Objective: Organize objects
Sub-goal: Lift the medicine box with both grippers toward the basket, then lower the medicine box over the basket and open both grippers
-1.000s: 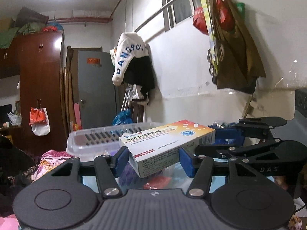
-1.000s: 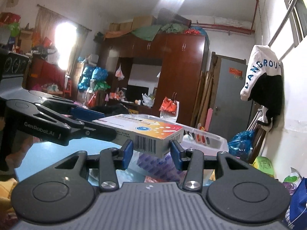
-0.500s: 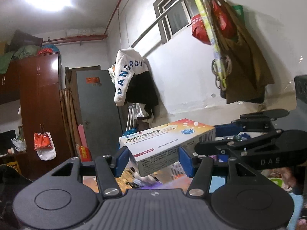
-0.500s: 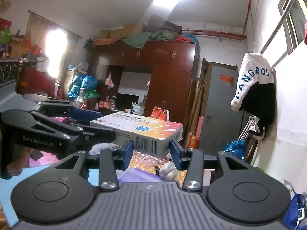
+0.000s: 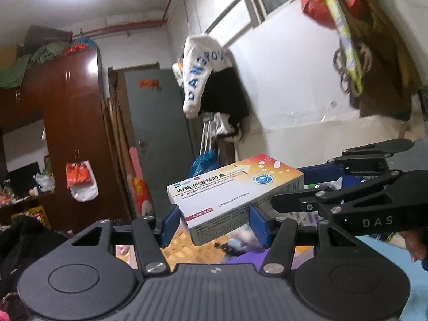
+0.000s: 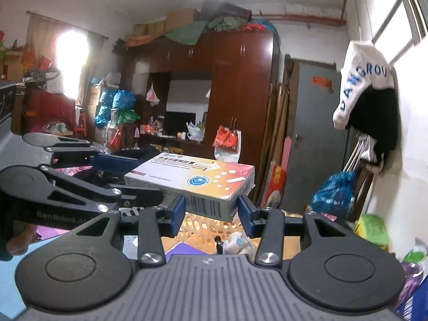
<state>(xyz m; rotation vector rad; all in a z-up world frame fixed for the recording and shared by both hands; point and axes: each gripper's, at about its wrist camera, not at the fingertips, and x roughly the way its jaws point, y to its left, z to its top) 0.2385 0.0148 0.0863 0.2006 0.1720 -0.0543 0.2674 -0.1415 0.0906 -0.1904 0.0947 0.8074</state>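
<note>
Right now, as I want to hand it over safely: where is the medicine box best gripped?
Near one end, pads pressing opposite flat walls, coming in level from that end. The medicine box is long and flat-sided; left gripper and right gripper each clamp an end this way.

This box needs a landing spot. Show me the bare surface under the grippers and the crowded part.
Bare: light blue surface beside the right hand. Crowded: directly below the medicine box, where an orange basket, a purple item and a small white object lie.
</note>
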